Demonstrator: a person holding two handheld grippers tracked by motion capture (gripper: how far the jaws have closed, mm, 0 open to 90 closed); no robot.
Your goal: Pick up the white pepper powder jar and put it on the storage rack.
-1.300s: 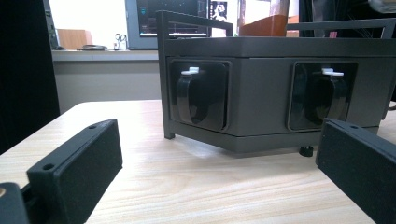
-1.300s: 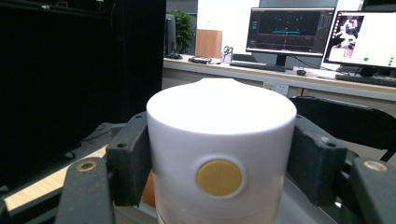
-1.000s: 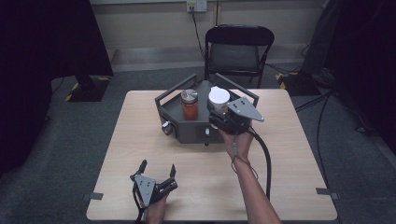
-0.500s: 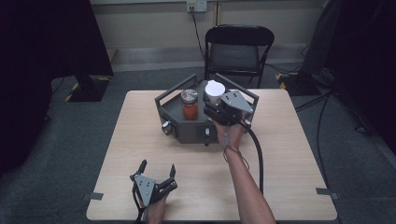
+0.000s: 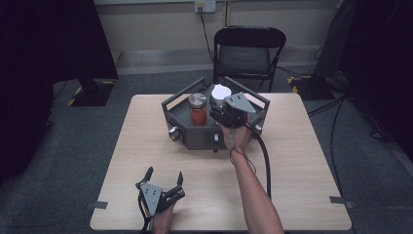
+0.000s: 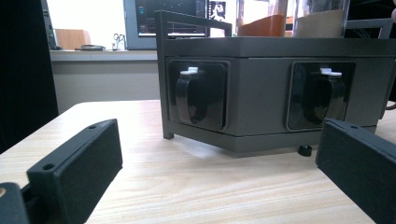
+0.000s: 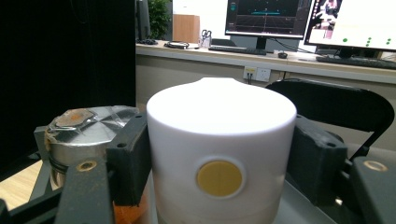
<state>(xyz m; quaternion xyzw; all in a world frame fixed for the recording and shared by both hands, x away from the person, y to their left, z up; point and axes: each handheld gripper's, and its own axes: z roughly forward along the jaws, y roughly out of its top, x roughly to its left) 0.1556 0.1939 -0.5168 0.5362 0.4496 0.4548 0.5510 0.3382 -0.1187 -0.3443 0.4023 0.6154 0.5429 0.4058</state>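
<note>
Standing on the pale wooden tabletop point(image 5: 146, 146), a dark grey tray point(image 5: 195, 136) with rails holds two jars side by side. The right gripper point(image 5: 225, 108) has its fingers clamped on the white lid point(image 7: 219, 135) of the right-hand jar, at the tray's back. Just beside it stands an orange-filled jar point(image 5: 197, 109) with a silver lid. The left gripper point(image 5: 163, 181) rests near the tabletop's front edge, fingers wide apart and holding nothing
</note>
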